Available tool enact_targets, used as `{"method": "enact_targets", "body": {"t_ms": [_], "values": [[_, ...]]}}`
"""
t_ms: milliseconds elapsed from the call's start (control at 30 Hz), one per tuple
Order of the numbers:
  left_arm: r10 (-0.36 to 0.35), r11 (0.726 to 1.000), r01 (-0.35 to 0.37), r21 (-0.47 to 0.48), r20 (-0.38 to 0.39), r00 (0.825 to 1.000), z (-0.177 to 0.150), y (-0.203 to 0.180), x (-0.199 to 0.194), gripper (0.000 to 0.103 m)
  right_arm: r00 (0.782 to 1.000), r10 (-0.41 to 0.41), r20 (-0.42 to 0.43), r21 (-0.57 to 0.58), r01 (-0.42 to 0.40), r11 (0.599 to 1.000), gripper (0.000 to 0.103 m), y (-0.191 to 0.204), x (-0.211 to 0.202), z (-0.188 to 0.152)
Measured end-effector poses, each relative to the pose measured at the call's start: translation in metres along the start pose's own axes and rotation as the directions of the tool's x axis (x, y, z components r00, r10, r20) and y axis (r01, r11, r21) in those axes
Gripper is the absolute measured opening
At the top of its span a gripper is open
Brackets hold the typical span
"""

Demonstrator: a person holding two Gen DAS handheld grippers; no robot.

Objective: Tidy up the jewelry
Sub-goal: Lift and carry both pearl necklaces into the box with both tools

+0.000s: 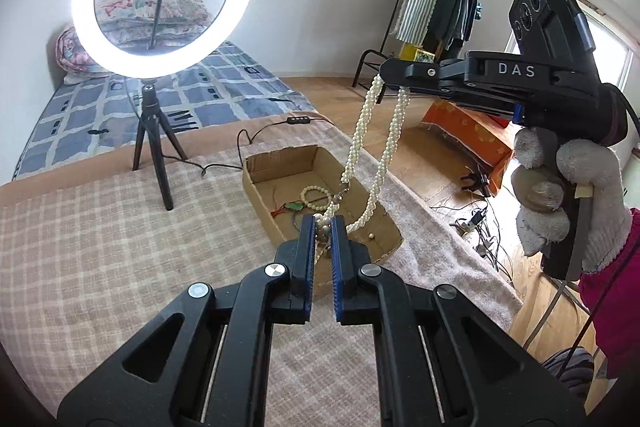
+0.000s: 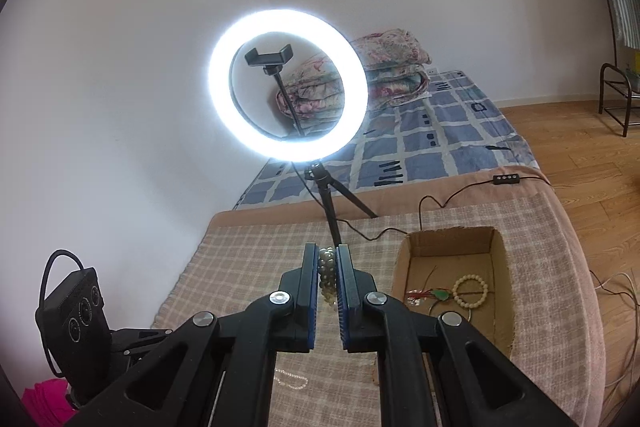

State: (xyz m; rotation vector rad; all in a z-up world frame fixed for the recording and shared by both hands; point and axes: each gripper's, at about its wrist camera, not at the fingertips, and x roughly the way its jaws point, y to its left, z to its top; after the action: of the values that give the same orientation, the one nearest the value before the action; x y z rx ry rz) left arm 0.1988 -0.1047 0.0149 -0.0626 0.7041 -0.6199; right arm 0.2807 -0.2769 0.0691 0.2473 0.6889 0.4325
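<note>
Pearl, twisted into a thick rope, and it's strung in the air between two claws! The pearl necklace hangs in a long loop above the cardboard box on the checked bed cover. Left claw is pinched tight on the clasp end, beads bunched between its blue pads; right claw, up high in a gloved hand, is clamped on the other part of the strand, and both legs of the rope drop from it.

Inside the box: a pale bead bracelet and a small red-and-green trinket, plus a lone bead near the front corner.

Now the risks, as I read them. Two grips on one strand means any pull apart loads the thread, and a snapped string would scatter pearls across the cover and the wooden floor. The left pinch sits right at the clasp, a slippery spot, so that end could slide out and swing. And the hanging loop is right beside the box wall: lower it carelessly and it drapes over the rim, or tangles with the bracelet
</note>
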Motion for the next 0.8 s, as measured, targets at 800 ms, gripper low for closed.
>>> {"method": "enact_targets", "body": {"t_ms": [800], "values": [[-0.018, 0.998, 0.021, 0.061, -0.054, 0.998, 0.018, -0.027, 0.104, 0.005, 0.994, -0.106, -0.007, 0.066, 0.106, 0.992, 0.006, -0.106, 0.059, 0.04]]}}
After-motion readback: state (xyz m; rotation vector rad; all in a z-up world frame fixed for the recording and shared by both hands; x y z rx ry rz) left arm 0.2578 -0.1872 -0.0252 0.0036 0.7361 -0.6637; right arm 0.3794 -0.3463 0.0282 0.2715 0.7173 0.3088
